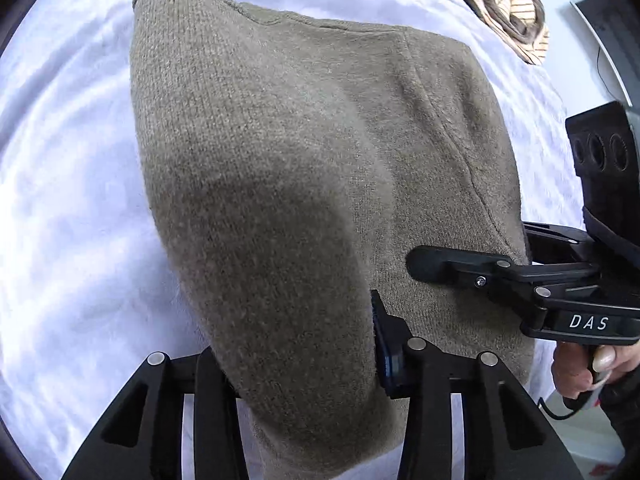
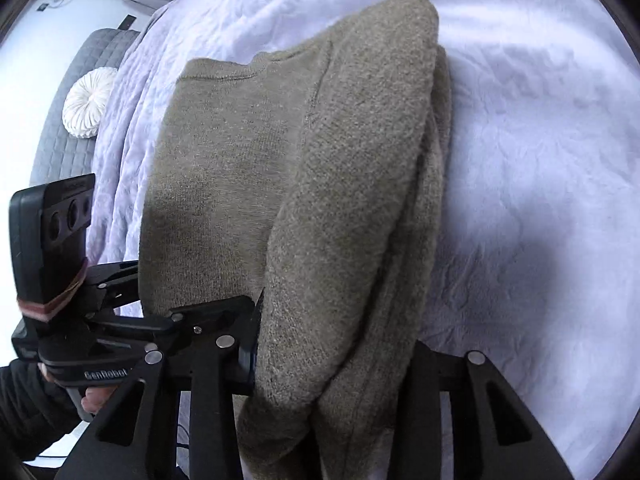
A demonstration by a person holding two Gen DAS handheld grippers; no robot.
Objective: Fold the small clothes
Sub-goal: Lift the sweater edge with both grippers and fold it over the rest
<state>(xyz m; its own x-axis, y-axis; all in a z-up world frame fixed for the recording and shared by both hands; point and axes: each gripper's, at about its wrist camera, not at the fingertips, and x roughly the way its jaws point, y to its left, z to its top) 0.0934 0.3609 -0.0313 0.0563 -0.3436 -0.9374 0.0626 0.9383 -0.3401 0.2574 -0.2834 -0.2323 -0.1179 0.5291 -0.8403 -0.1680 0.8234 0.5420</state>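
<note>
An olive-brown knitted sweater (image 1: pixel 280 140) (image 2: pixel 240 140) lies folded lengthwise on a white bedcover (image 1: pixel 60 200) (image 2: pixel 540 160), with its near end lifted and bunched. My left gripper (image 1: pixel 296 340) (image 2: pixel 192 292) is shut on the sweater's near left part; the cloth fills the gap between its fingers and hides the left one. My right gripper (image 2: pixel 336 344) (image 1: pixel 472 252) is shut on the near right edge, where a thick folded layer hangs between its fingers. The neckline lies at the far end.
A striped beige garment (image 1: pixel 508 12) lies at the far right of the bed. A round white cushion (image 2: pixel 86 108) rests on a grey quilted surface (image 2: pixel 56 152) beyond the bed's left side. A person's hands (image 1: pixel 580 364) (image 2: pixel 96 400) hold the gripper handles.
</note>
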